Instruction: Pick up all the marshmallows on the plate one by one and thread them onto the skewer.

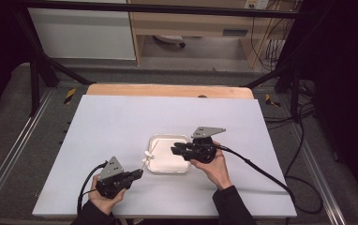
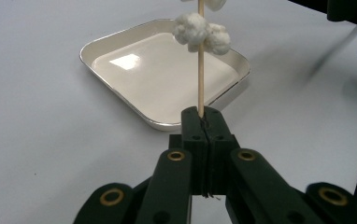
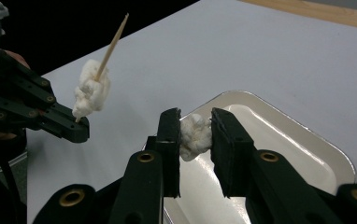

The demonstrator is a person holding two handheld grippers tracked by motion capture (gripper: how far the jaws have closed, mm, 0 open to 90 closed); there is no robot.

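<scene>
No text, label, brand, number or sign can be read in these pictures; nothing on the table or behind it carries readable writing.

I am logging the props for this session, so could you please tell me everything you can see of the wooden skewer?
The wooden skewer is a thin, pale, straight stick with a pointed free end. The left gripper clamps its lower end with jaws shut, holding it raised and tilted over the table beside the white tray. Lumpy white popcorn-like pieces are threaded partway up it, leaving the tip bare.
</scene>
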